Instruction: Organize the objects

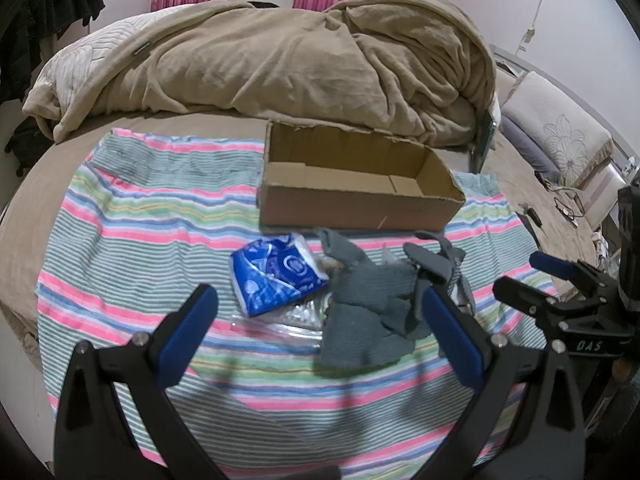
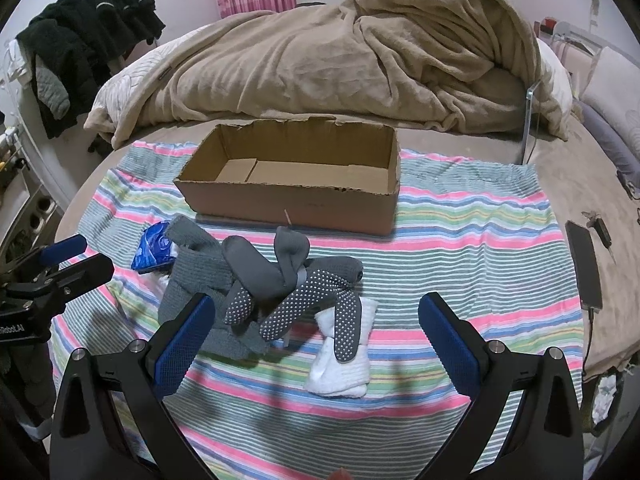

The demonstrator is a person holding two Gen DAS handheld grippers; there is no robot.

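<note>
An empty cardboard box (image 1: 352, 178) (image 2: 296, 184) sits on a striped towel (image 1: 132, 216) (image 2: 460, 248) on the bed. In front of it lies a pile: a blue tissue pack (image 1: 276, 276) (image 2: 154, 250), a grey knit cloth (image 1: 364, 308) (image 2: 196, 280), grey dotted socks (image 2: 316, 296), a white sock (image 2: 344, 356), and a clear plastic bag (image 1: 288, 320). My left gripper (image 1: 320, 328) is open, hovering just short of the pile. My right gripper (image 2: 316, 336) is open over the socks. Each gripper shows in the other's view, the right one (image 1: 532, 276) and the left one (image 2: 76, 260).
A crumpled beige blanket (image 1: 280, 56) (image 2: 340, 56) lies behind the box. A phone with a cable (image 2: 586, 268) lies on the bed at right. Dark clothes (image 2: 88, 36) hang at left. A pillow (image 1: 556, 128) is at far right.
</note>
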